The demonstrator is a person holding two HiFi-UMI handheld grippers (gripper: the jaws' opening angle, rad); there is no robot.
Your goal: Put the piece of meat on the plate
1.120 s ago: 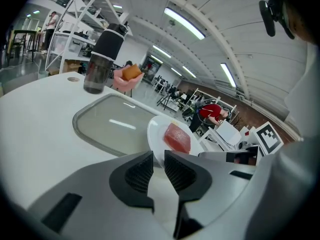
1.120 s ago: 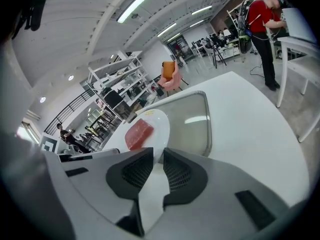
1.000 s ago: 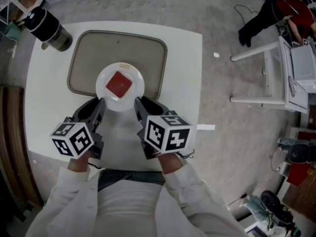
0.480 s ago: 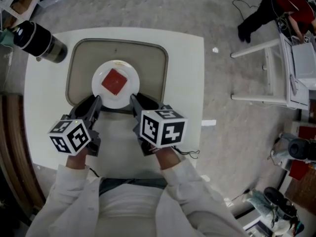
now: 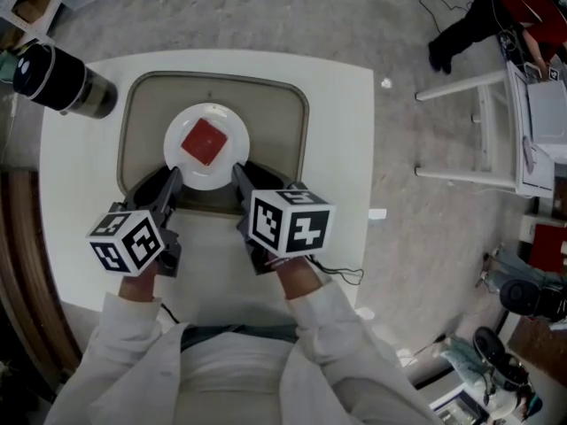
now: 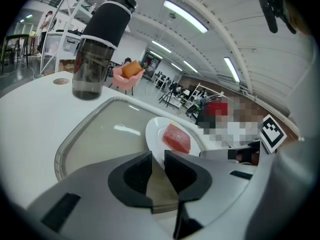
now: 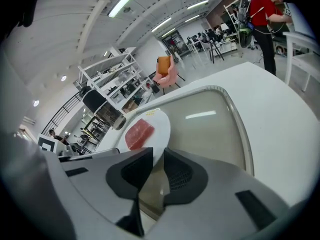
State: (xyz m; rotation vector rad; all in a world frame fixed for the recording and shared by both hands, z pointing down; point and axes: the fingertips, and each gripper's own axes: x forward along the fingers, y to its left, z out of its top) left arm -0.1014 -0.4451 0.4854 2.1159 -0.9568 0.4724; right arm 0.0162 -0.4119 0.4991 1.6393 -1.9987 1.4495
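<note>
**Head view:** A white desk (image 5: 345,131) carries a beige tray (image 5: 266,113). A white plate (image 5: 177,127) sits on the tray, and the red piece of meat (image 5: 205,142) lies flat at the plate's middle. A black bottle (image 5: 58,82) stands on the desk near its far left corner, outside the tray. The left gripper (image 5: 171,182) and the right gripper (image 5: 237,173) point at the plate's near rim, one on each side.

**Left gripper view:** The left gripper (image 6: 158,156) has its jaws all but closed. Only a thin slit is left between them, and nothing is held in it. Beyond the tips lies the plate (image 6: 157,131) with the piece of meat (image 6: 176,137) on it, inside the tray (image 6: 100,129). The bottle (image 6: 100,49) stands upright past the tray's far edge.

**Right gripper view:** The right gripper (image 7: 158,154) is likewise nearly closed, with a narrow gap and nothing in its grasp. The plate's rim shows just past the tips. The piece of meat (image 7: 138,133) rests on the plate (image 7: 161,124), and bare tray (image 7: 215,124) spreads to the right.
</note>
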